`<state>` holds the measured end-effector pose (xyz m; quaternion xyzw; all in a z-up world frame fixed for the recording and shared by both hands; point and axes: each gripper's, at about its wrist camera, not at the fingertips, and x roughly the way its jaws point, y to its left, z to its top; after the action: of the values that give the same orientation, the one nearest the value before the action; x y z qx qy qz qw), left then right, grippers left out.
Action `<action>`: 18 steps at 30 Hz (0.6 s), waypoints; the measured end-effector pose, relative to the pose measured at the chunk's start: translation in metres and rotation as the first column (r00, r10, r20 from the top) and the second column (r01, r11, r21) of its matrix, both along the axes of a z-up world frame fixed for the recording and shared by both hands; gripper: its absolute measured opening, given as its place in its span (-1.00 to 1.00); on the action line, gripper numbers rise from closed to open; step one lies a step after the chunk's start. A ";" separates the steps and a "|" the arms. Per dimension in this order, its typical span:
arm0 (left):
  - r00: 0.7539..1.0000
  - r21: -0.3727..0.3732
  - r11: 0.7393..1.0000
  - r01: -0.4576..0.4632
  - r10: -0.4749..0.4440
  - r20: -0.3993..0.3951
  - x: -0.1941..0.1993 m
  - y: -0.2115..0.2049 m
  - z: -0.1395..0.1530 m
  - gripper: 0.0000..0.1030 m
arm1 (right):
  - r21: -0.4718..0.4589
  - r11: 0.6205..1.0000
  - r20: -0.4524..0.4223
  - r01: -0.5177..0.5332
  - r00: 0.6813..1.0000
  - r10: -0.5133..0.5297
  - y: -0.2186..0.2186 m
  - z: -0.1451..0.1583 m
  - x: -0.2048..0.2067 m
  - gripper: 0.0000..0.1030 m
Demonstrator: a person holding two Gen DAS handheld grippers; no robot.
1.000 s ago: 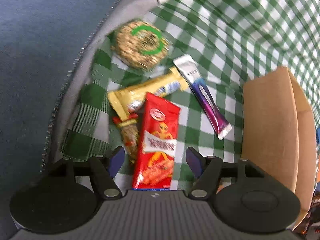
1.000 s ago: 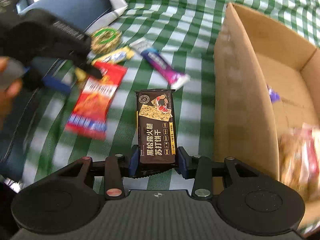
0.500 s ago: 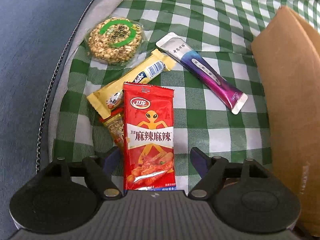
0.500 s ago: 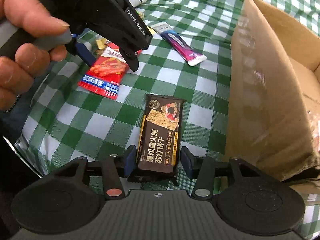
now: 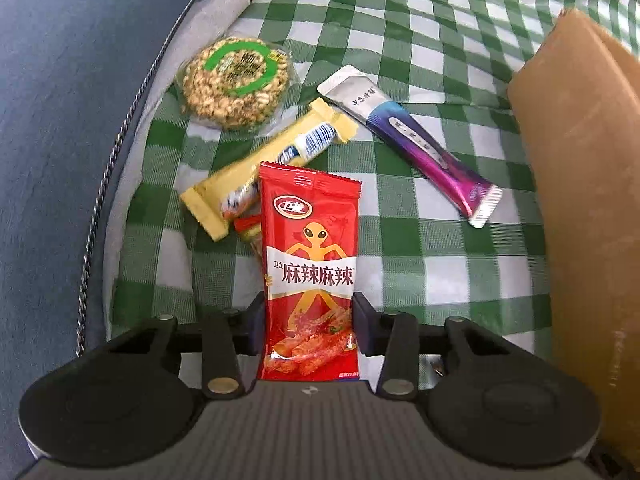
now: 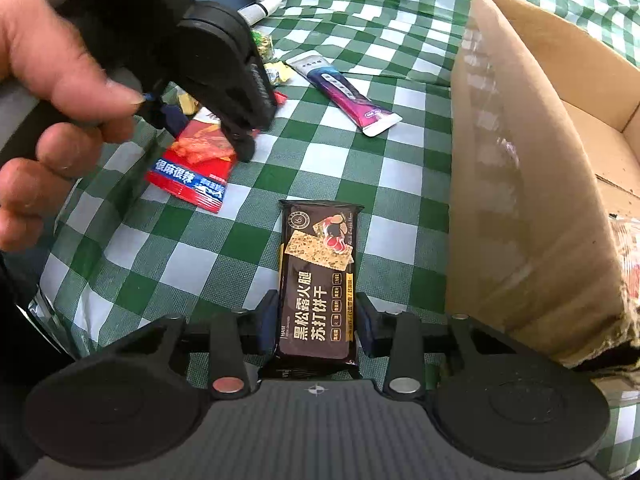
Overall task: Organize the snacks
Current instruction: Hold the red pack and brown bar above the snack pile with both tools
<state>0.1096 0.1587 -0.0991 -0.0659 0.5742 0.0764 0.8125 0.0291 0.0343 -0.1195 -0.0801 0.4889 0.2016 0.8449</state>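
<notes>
Red spicy snack packet (image 5: pixel 310 276) lay on checked cloth (image 5: pixel 420 248), left claw (image 5: pixel 309 320) just closed, pinching it | right claw (image 6: pixel 316 326) just closed, pinching black cracker pack (image 6: pixel 318 280) beside cardboard box (image 6: pixel 520 208).

Your left wrist camera sits just behind the left tool (image 5: pixel 310 326) and looks steeply down along its fingers at the green checked cloth (image 5: pixel 420 264), close enough that the red snack packet (image 5: pixel 310 264) fills the middle of the frame. Your right wrist camera rides behind the right tool (image 6: pixel 316 326), also tilted down, close over the dark cracker packet (image 6: pixel 316 280). It faces across the cloth towards your left hand (image 6: pixel 52 92). Both views share the red packet, the purple stick sachet (image 5: pixel 416 140) and the side wall of the cardboard box (image 6: pixel 516 208), which stands at the right edge of each frame.
</notes>
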 end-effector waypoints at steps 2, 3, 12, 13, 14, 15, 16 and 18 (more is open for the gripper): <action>1.000 -0.074 0.997 -0.025 0.026 0.012 -0.005 0.008 0.005 -0.10 | 0.000 1.000 0.004 0.004 1.000 -0.004 0.000 0.001 -0.001 -0.20; 0.999 -0.129 0.991 -0.039 0.041 0.014 -0.009 0.013 0.007 -0.10 | 0.001 1.000 0.004 0.006 1.000 -0.006 0.000 0.002 -0.001 -0.20; 0.999 -0.189 0.982 -0.015 0.005 -0.053 -0.019 0.011 0.001 0.03 | -0.002 1.000 -0.027 0.017 0.999 -0.017 -0.002 -0.001 0.000 -0.19; 0.999 -0.184 0.983 -0.014 0.004 -0.054 -0.018 0.010 0.001 0.04 | -0.002 1.000 -0.027 0.016 0.999 -0.016 -0.002 -0.002 0.000 -0.19; 0.999 -0.175 0.984 -0.010 0.001 -0.054 -0.018 0.008 0.001 0.07 | -0.003 1.000 -0.027 0.015 1.000 -0.015 -0.002 -0.002 0.000 -0.19; 0.999 -0.167 0.986 -0.004 -0.005 -0.052 -0.018 0.006 0.000 0.09 | -0.001 1.000 -0.028 0.016 0.999 -0.016 -0.001 -0.002 0.000 -0.18; 0.999 -0.154 0.988 0.005 -0.013 -0.051 -0.017 0.003 0.001 0.10 | 0.000 1.000 -0.029 0.016 0.999 -0.016 -0.001 -0.002 0.000 -0.18; 0.998 -0.130 0.991 0.023 -0.030 -0.051 -0.013 -0.001 -0.003 0.15 | 0.000 1.000 -0.029 0.016 0.999 -0.016 -0.002 -0.002 0.000 -0.18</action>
<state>0.0967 0.1581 -0.1025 -0.1086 0.6002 0.0298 0.7919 0.0291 0.0327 -0.1214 -0.0730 0.5018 0.1962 0.8393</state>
